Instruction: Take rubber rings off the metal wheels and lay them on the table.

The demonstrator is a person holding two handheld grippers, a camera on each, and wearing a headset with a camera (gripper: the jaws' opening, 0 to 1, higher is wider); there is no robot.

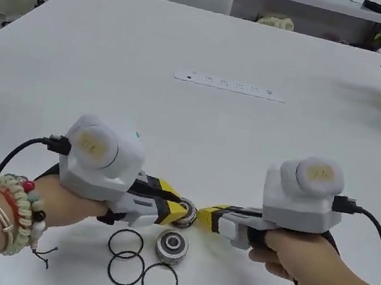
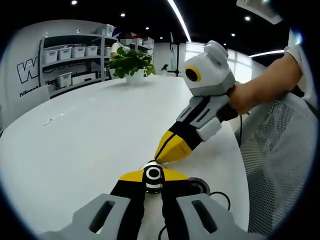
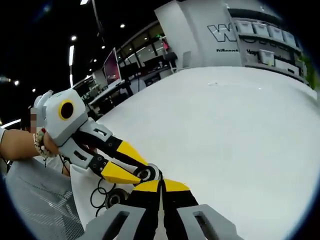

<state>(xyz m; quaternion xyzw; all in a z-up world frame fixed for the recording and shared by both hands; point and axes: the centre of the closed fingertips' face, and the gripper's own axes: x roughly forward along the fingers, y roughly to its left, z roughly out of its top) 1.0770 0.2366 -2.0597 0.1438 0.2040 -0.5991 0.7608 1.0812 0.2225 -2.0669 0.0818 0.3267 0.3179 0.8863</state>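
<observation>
Head view, big to small: white desk [image 1: 263, 147], slick-looking, power strip [image 1: 229, 85] well beyond the work. Left gripper [image 1: 173, 210] clamped on a metal wheel [image 1: 185, 216], held low by the desk. Right gripper [image 1: 205, 212] nose to nose with it, jaws together at the wheel's rim. Cannot tell from any view whether pinching rubber or just touching metal. Second wheel [image 1: 172, 245] lying flat on the desk just below the held one. Three rubber rings [image 1: 125, 268] already laid beside it, touching or overlapping.

Risks, as judged:
- Pulling with the tips on bare metal: skid off, no ring, likely knock to the held wheel.
- Clamp on a round rim, as seen in the left gripper view: wheel twisting or popping out under the pull, then landing on the second wheel or rolling off across the desk.
- Ring stretched and let go early: snap-back, flung away from the pile.
- Working right over the laid rings: easy to scatter them on any drop.

Worth confirming the pinch before pulling, then pulling slow and away from the pile.
</observation>
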